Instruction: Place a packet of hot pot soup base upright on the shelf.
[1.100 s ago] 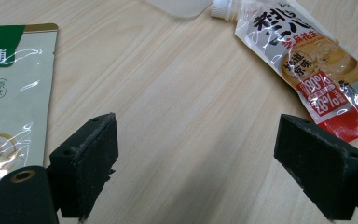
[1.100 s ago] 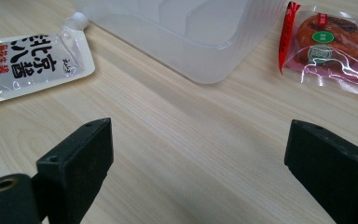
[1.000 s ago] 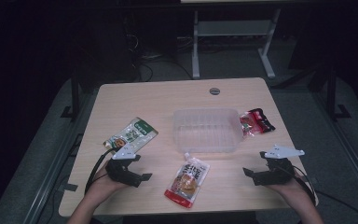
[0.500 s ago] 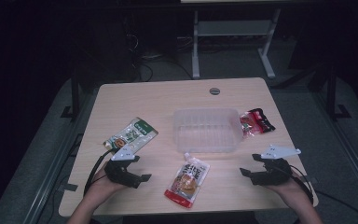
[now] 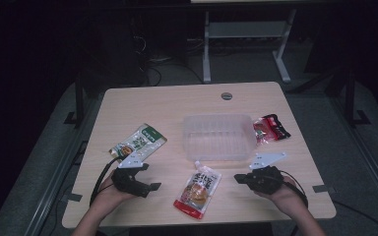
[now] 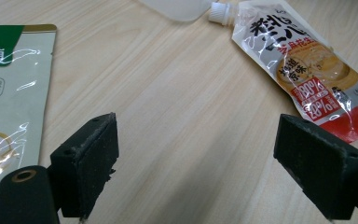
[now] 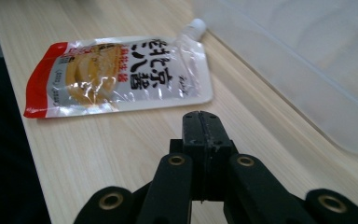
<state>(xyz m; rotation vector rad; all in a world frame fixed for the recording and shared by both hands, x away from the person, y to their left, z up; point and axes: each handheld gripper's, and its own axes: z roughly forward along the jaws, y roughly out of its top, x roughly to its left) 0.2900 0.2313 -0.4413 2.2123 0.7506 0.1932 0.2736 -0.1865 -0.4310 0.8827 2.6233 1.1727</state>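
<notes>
Red-edged spouted pouch [image 7: 126, 74] marked "80%", left gripper [image 6: 205, 163] agape, right gripper [image 7: 201, 122] closed, empty.

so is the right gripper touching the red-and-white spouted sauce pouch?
Apart. In the right gripper view the right gripper, jaws shut on nothing, has bare wood between it and the red-and-white spouted sauce pouch.

A dim lab: lone wooden table [image 5: 142, 103], floor cables [image 5: 162, 59], metal stand [image 5: 246, 34].
</notes>
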